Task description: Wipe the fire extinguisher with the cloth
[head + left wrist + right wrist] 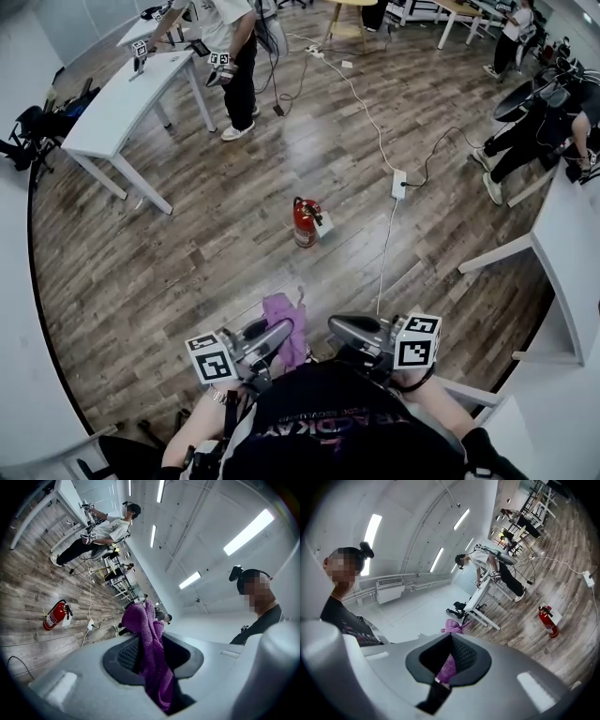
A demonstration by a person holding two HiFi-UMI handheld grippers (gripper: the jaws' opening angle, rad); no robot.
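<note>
A red fire extinguisher [305,223] stands upright on the wooden floor, some way ahead of both grippers and apart from them; it also shows as the extinguisher [55,616] at left and the extinguisher [548,622] at right. A purple cloth [284,319] hangs between the two grippers close to my body. My left gripper [281,330] stands open, and the cloth [152,653] runs loosely through the gap between its jaws. My right gripper [335,325] is shut on a corner of the cloth [447,666], which shows a small white tag.
A white power strip [398,183] with cables lies on the floor right of the extinguisher. White tables stand at far left [122,103] and at right [567,244]. A person [230,47] stands by the left table; others work at far right [544,131].
</note>
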